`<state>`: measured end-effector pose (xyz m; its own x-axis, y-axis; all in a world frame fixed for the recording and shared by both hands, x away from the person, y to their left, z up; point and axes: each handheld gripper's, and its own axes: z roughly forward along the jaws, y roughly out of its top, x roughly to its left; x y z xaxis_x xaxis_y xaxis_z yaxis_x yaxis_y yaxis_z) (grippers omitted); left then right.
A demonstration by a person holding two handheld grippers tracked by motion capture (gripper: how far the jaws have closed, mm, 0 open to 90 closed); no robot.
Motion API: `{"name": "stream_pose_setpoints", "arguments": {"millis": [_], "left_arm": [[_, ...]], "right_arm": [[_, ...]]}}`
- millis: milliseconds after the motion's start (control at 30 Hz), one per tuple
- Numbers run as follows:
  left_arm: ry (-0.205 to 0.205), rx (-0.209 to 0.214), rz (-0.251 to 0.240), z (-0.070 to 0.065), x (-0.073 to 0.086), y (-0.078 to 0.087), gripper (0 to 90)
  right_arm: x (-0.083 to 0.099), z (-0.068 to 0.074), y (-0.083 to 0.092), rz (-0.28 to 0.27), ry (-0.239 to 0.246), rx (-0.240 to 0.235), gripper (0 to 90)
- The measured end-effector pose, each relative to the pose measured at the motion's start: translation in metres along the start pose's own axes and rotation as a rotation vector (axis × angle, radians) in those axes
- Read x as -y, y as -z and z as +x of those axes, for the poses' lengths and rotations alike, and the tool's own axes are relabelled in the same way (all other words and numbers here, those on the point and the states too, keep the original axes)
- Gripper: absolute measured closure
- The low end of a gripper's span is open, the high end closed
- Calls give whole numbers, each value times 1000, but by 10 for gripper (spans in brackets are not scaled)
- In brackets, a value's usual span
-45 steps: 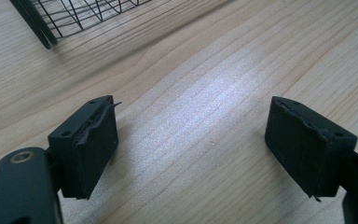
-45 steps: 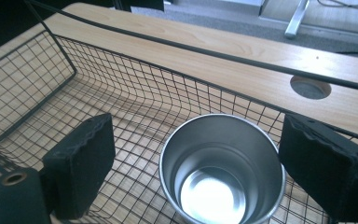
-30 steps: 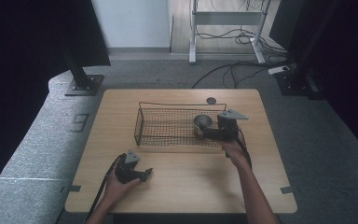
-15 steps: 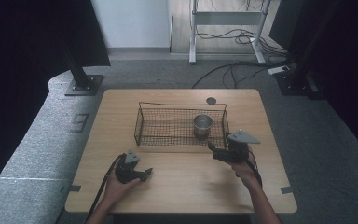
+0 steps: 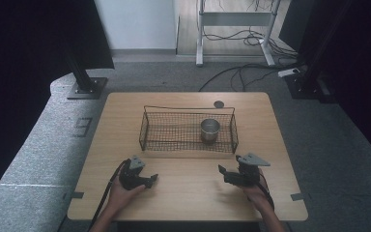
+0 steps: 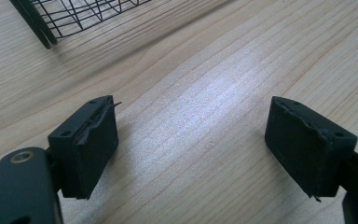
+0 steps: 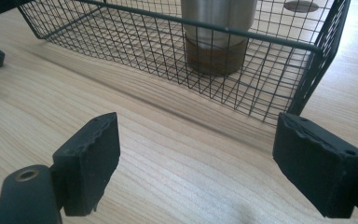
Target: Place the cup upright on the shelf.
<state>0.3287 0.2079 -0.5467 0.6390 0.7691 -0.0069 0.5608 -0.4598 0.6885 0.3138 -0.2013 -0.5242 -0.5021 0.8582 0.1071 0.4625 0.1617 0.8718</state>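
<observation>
One steel cup [image 5: 210,130] standing upright in wire basket [image 5: 147,130], right of centre. Left gripper [image 5: 150,180] and right gripper [image 5: 223,172] resting near, jaws spread, gripping nothing. Cup top cut off in right gripper view.

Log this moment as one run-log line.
metal cup: upright in wire basket | left gripper: open, empty, on table | right gripper: open, empty, near basket's front

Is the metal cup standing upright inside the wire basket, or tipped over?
Upright. The metal cup stands in the wire basket, open rim upward in the high view; the right gripper view shows its base flat on the mesh.
</observation>
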Motion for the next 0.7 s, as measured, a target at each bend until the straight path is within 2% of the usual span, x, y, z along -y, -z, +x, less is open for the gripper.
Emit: {"name": "stream_pose_setpoints", "arguments": {"millis": [267, 700], "left_arm": [[0, 0, 0, 0, 0, 0, 171], [0, 0, 0, 0, 0, 0, 171]], "right_arm": [[8, -1, -2, 18, -18, -2, 152], [12, -3, -6, 34, -17, 7, 152]]}}
